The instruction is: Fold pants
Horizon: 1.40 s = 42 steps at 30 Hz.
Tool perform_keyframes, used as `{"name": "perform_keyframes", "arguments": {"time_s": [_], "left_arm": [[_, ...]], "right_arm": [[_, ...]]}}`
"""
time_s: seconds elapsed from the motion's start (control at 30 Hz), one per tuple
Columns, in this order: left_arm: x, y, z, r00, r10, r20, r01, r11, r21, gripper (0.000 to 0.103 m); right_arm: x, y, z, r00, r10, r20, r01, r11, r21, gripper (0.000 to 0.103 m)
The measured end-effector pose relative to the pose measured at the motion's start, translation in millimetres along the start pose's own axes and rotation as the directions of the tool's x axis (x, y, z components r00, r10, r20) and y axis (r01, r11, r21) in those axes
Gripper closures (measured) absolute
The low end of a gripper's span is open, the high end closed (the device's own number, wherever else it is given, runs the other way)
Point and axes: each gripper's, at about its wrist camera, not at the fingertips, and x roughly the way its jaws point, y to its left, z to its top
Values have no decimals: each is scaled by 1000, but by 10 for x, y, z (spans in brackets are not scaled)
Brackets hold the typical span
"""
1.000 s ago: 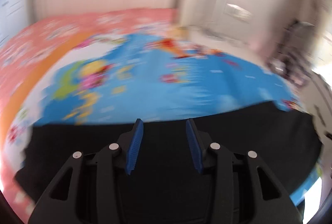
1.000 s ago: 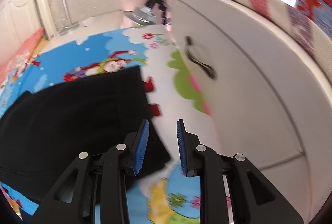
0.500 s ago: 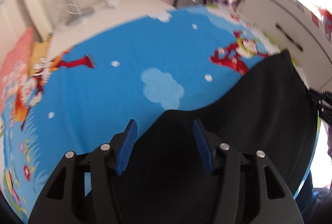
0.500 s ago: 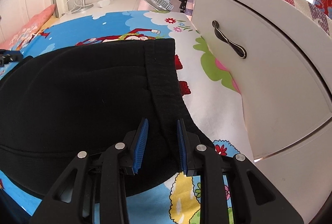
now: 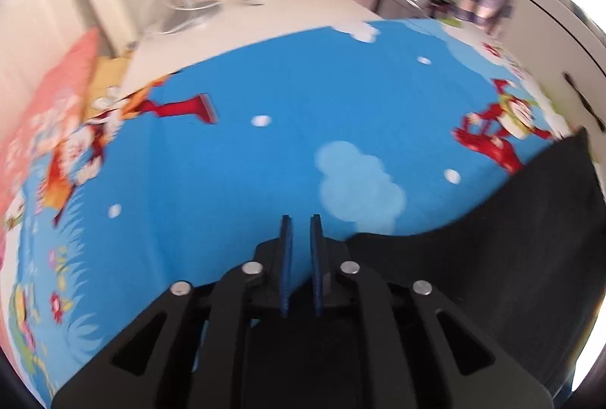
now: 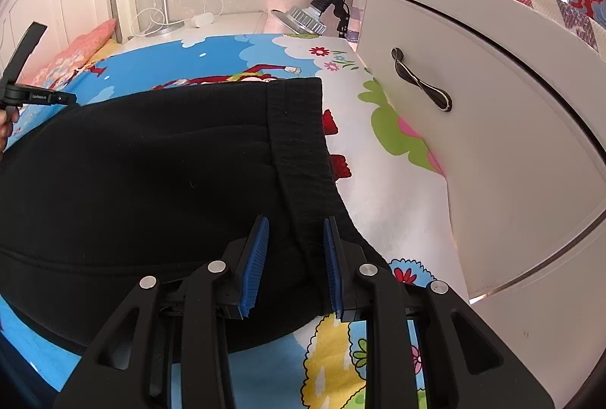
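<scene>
Since 1 second ago, the left gripper (image 5: 301, 223) has swung from the middle of the black pants (image 6: 151, 189) to their edge, and its jaws are closing. In the left wrist view, its 2 blue pads (image 5: 286, 257) stand nearly together over the blue cartoon bedsheet (image 5: 235, 162), fabric at their base; whether they pinch it I cannot tell. The right gripper (image 6: 295, 231), lower centre of the right wrist view, is clenched on the ribbed waistband (image 6: 299, 143). Pants lie spread across the sheet, beside a white drawer cabinet (image 6: 492, 151) at right.
</scene>
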Motion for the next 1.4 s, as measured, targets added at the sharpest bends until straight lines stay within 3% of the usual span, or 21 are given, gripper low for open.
{"name": "perform_keyframes", "arguments": {"time_s": [0.07, 0.13, 0.23, 0.3, 0.37, 0.43, 0.47, 0.5, 0.57, 0.73, 0.8, 0.9, 0.93, 1.07, 1.2, 1.23, 1.27, 1.3, 1.33, 1.37, 1.4], "left_arm": [[-278, 24, -21, 993, -64, 97, 73, 993, -93, 81], [-577, -172, -82, 972, -150, 181, 164, 984, -68, 74], [-835, -626, -248, 931, -293, 217, 301, 954, -3, 73], [-932, -886, -399, 917, -331, 223, 340, 941, 0, 73], [-1048, -1135, -628, 890, -389, 237, 402, 916, -6, 73], [-1187, -1415, -915, 864, -439, 247, 446, 895, 30, 71], [-1271, -1551, -1077, 856, -448, 258, 448, 892, 63, 62], [-1347, -1674, -1233, 850, -452, 272, 443, 891, 94, 45], [-1498, -1919, -1563, 845, -451, 288, 419, 892, 169, 40], [-1612, -2246, -2171, 905, -312, 289, 226, 928, 295, 51], [-1629, -2309, -2418, 930, -205, 306, 87, 930, 358, 51], [-1567, -2323, -2657, 947, -68, 314, -70, 910, 410, 57], [-1546, -2312, -2701, 948, -42, 316, -97, 907, 411, 62], [-1470, -2205, -2756, 945, 38, 324, -172, 902, 396, 65], [-1378, -2143, -2705, 943, 81, 322, -211, 896, 391, 66], [-1319, -2140, -2686, 944, 99, 314, -225, 892, 393, 70], [-1281, -2148, -2699, 944, 116, 309, -240, 885, 399, 72], [-1240, -2163, -2701, 938, 137, 317, -266, 871, 413, 74], [-1227, -2172, -2711, 934, 147, 327, -283, 862, 420, 80], [-1223, -2172, -2715, 929, 158, 334, -297, 856, 422, 87], [-1239, -2171, -2715, 921, 171, 350, -317, 850, 420, 97]], "right_arm": [[-76, -29, -31, 1000, 8, 6, -8, 1000, 7, 82], [-144, -79, -72, 1000, 4, 4, -4, 999, 35, 82], [-200, -156, -137, 1000, 5, -12, -4, 998, 62, 77], [-238, -205, -153, 999, -33, -37, 35, 997, 74, 73], [-288, -259, -167, 999, -26, -47, 30, 996, 90, 70], [-334, -322, -177, 994, -89, -60, 95, 990, 102, 70], [-347, -364, -174, 995, -77, -61, 84, 990, 117, 70], [-357, -430, -169, 998, -21, -62, 30, 987, 156, 70], [-347, -523, -154, 995, 79, -66, -62, 972, 227, 70], [-243, -503, -74, 980, 189, -66, -164, 946, 279, 70], [-166, -434, -57, 986, 149, -81, -125, 961, 246, 70], [-69, -318, -40, 996, 31, -84, -16, 985, 172, 70], [-80, -266, -31, 997, -8, -78, 19, 989, 143, 70], [-199, -35, -19, 988, -141, -55, 145, 987, 69, 70], [-440, 84, -39, 992, -123, -2, 123, 988, 91, 70], [-482, 144, -43, 995, -104, 5, 103, 991, 83, 69], [-514, 241, -56, 998, -67, 10, 66, 996, 62, 61], [-532, 316, -63, 998, -54, 15, 53, 997, 47, 32], [-557, 406, -71, 998, -47, 33, 46, 999, 29, 20], [-579, 509, -88, 998, -34, 57, 34, 999, 0, 12], [-570, 592, -83, 998, -27, 55, 28, 999, -24, 13]]}}
